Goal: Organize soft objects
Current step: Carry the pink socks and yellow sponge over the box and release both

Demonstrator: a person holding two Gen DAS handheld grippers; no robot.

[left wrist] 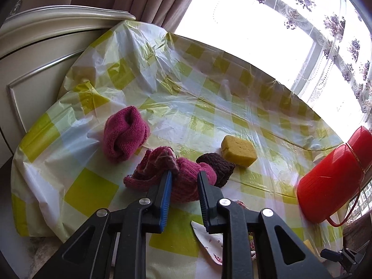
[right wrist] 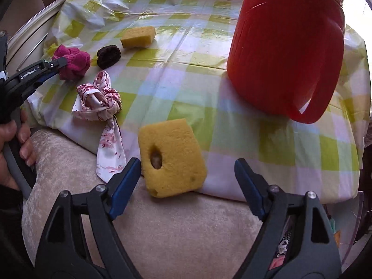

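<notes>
On the tablecloth, red jug

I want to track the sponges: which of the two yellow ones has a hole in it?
The near sponge, lying between the open right claw fingers at the tablecloth's edge. Its top face has a dark oval hole; the far sponge beside the dark knit roll shows none.

red jug: cut off by the right edge in the left wrist view; its top is cut by the upper edge in the right wrist view.
patterned cloth: mostly hidden behind the left gripper's frame.
pink knit piece: near part hidden behind the jaws.
hand: cut off at the left edge.
sponge hole: something brownish inside, too dim to tell.
window: blown out white.
</notes>
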